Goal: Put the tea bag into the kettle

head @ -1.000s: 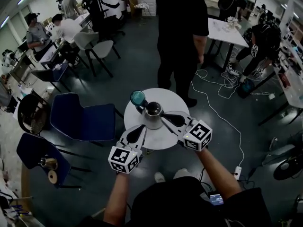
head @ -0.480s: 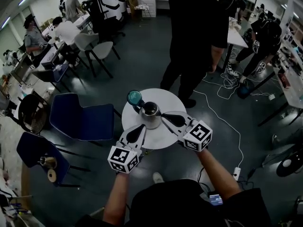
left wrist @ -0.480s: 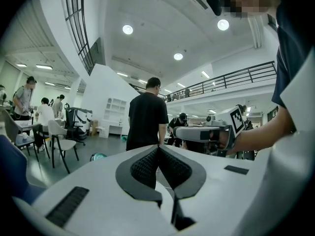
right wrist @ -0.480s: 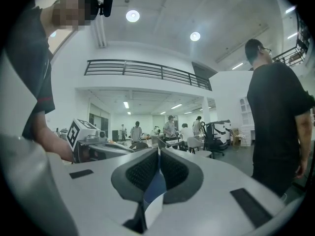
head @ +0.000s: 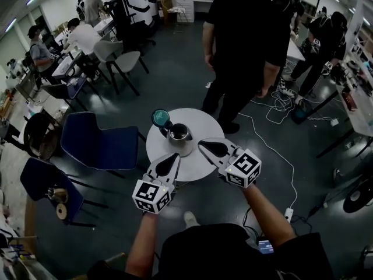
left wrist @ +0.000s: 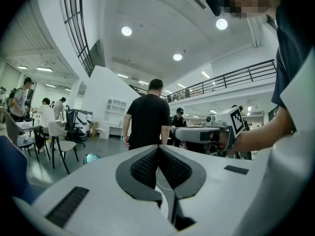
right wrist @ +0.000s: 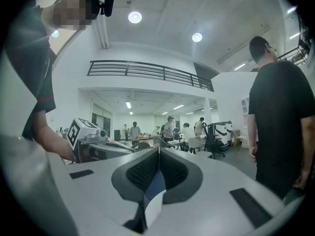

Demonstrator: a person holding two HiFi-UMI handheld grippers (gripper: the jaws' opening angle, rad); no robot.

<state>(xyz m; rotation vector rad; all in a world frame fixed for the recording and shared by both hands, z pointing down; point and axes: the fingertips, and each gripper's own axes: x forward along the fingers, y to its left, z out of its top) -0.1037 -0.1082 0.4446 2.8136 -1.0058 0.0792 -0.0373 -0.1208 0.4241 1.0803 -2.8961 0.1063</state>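
Observation:
A steel kettle [head: 179, 134] stands open on the round white table [head: 205, 126], with its teal lid [head: 160, 118] lying beside it at the back left. My left gripper [head: 175, 156] hovers over the table's near edge, jaws shut and empty [left wrist: 158, 149]. My right gripper [head: 201, 143] is just right of the kettle, its pads pressed together [right wrist: 159, 151]. A blue and white patch shows in the slot behind its pads; I cannot tell what it is. No tea bag shows in any view. Both grippers point level, out across the room.
A person in black [head: 242, 45] stands just behind the table. Blue chairs [head: 96, 142] sit to its left, and white cables [head: 265, 136] run over the floor to the right. Desks and seated people fill the far left.
The head view has pulled back, so the table and kettle look smaller and sit further up and left. The standing person has shifted right. Both grippers stay shut.

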